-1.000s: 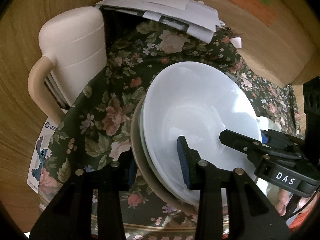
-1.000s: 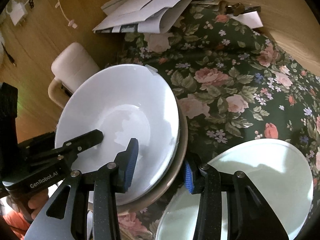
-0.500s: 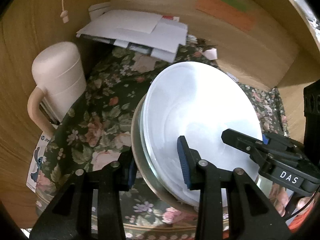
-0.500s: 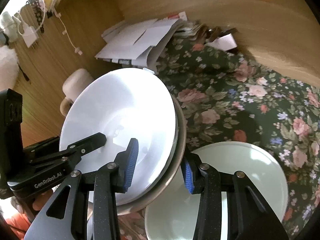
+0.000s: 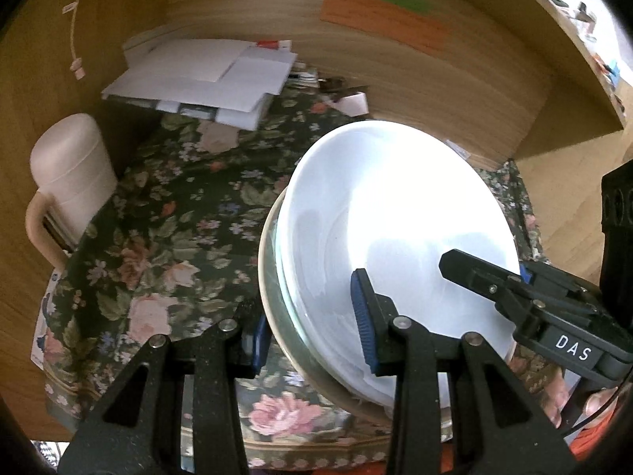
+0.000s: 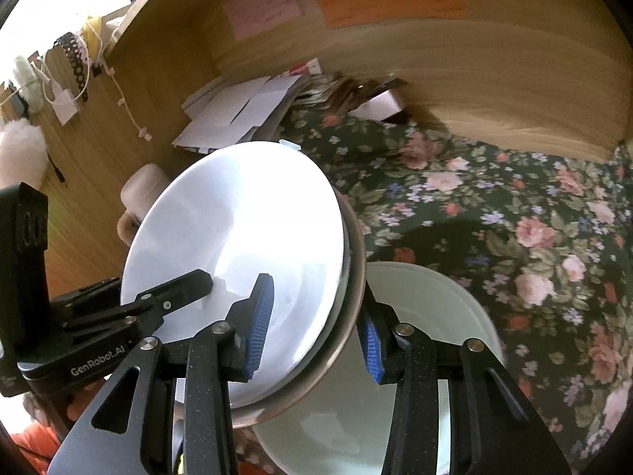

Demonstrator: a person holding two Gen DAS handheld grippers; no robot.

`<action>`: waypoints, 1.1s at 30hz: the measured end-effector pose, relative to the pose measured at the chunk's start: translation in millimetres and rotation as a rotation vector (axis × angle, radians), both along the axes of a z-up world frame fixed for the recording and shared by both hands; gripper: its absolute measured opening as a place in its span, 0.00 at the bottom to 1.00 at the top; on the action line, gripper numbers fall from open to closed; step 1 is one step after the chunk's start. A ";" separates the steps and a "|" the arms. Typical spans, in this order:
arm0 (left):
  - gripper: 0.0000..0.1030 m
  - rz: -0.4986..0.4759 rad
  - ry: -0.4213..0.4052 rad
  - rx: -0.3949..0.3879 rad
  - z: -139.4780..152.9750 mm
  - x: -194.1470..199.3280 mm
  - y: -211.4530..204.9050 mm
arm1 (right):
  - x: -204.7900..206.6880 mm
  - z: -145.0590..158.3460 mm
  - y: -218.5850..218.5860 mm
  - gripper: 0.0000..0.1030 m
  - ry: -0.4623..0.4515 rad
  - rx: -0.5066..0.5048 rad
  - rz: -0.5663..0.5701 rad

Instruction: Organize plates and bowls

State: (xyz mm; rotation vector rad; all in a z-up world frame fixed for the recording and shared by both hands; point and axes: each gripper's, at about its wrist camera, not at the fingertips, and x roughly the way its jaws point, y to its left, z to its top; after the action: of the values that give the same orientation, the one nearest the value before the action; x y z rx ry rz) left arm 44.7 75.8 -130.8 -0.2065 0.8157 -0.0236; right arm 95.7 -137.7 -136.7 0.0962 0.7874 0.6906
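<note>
A stack of dishes hangs tilted above the floral tablecloth. On top is a white bowl, under it a thin clear plate, and at the bottom a beige plate with a brownish rim. My left gripper is shut on the stack's near left rim, one pad inside the bowl and one beneath. My right gripper clamps the opposite rim the same way. A pale plate lies on the cloth under the right gripper.
A cream jug with a handle stands at the left edge by the wooden side wall. Loose papers are piled at the back. Coloured notes stick to the wooden back panel. A person's hand shows at the lower right.
Both grippers have risen and drawn back with the stack still clamped. The table now sits lower and farther off, and more of the pale plate under the stack shows.
</note>
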 end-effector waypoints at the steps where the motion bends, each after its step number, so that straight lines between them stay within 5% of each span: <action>1: 0.36 -0.008 -0.002 0.000 0.4 0.0 -5.3 | -0.4 0.2 -4.7 0.36 0.000 0.003 -0.007; 33: 0.35 -0.113 0.121 0.000 -37.2 23.1 -66.2 | 8.2 -39.5 -61.2 0.36 0.119 0.019 -0.103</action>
State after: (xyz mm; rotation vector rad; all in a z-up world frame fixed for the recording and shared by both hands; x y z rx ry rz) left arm 67.8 9.6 -168.0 -0.1629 0.9477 -0.1183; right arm 103.9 -198.9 -176.1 0.1952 0.8834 0.5992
